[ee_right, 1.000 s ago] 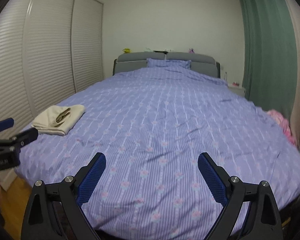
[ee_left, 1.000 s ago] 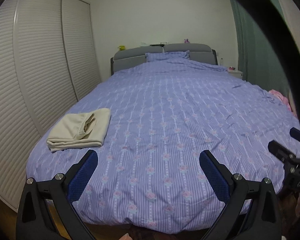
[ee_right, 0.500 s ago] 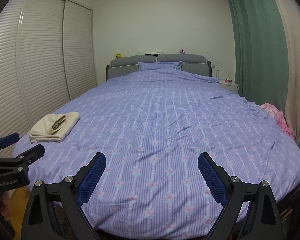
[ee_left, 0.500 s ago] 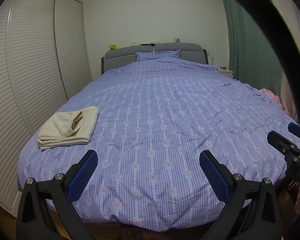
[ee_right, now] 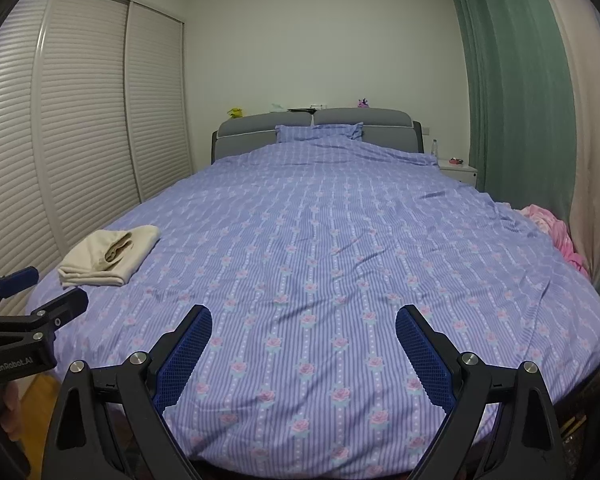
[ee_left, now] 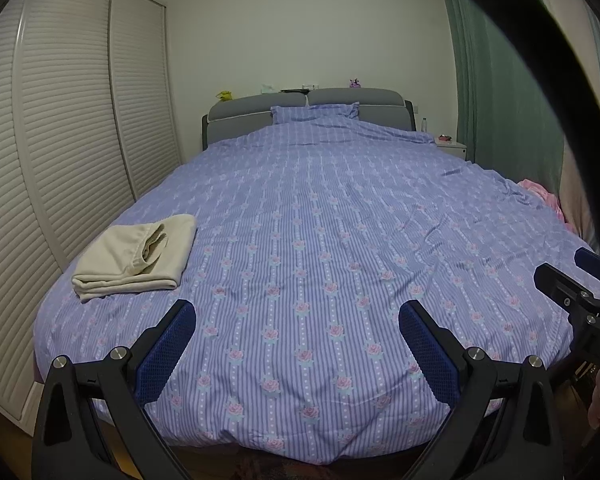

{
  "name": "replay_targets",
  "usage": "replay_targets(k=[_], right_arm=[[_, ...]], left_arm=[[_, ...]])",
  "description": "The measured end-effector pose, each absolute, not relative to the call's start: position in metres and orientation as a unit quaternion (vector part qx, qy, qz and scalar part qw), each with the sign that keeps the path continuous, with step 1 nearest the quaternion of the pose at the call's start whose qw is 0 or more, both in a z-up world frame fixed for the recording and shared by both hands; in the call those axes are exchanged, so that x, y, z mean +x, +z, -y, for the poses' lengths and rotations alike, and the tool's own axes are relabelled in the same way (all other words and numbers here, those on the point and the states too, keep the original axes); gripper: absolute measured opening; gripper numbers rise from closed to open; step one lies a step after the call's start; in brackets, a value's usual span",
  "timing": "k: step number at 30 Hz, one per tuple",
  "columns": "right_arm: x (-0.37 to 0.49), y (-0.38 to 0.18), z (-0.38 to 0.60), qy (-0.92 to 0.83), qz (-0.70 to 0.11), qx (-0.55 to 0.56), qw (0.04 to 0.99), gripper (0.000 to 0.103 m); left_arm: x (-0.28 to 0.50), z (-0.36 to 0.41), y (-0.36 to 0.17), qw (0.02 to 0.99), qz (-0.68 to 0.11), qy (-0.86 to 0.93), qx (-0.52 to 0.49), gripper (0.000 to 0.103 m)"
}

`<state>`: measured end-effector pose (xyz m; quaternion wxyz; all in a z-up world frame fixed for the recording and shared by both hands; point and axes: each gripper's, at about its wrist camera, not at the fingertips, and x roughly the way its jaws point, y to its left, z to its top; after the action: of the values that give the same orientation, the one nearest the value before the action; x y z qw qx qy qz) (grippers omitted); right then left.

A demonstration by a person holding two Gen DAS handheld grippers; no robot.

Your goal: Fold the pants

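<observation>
The left gripper (ee_left: 297, 334) and right gripper (ee_right: 303, 338) hang spread wide and empty above the foot of the purple striped floral bedspread (ee_left: 340, 240). The folded cream cotton pants (ee_left: 134, 256) lie near its left edge.

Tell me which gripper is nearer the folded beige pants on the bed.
Left. The left gripper hovers open at the bed's foot, with the folded beige pants just ahead and to its left. The right gripper, also open, is farther right, beyond the left one.
</observation>
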<state>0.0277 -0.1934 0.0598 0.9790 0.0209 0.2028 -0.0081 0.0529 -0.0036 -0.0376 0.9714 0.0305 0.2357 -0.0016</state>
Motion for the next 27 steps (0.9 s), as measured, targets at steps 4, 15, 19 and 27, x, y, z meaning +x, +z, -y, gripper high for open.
replay_targets(k=[4,15,19,27], right_arm=[[0.0276,0.0604,0.1931,-0.009,-0.203,0.021,0.979,0.094],[0.0253,0.0624,0.1912,-0.010,-0.199,0.021,0.980,0.094],[0.0249,0.0631,0.1906,-0.011,-0.199,0.020,0.980,0.094],[0.0253,0.0627,0.1890,-0.011,-0.199,0.021,0.980,0.094]], left_arm=[[0.0522,0.0046,-0.0368,0.971,-0.236,-0.001,0.036,0.103],[0.0488,0.0058,-0.0344,0.972,-0.230,0.000,0.035,0.103],[0.0476,0.0068,-0.0340,0.973,-0.227,-0.002,0.038,0.103],[0.0471,0.0091,-0.0336,0.973,-0.225,-0.004,0.042,0.103]])
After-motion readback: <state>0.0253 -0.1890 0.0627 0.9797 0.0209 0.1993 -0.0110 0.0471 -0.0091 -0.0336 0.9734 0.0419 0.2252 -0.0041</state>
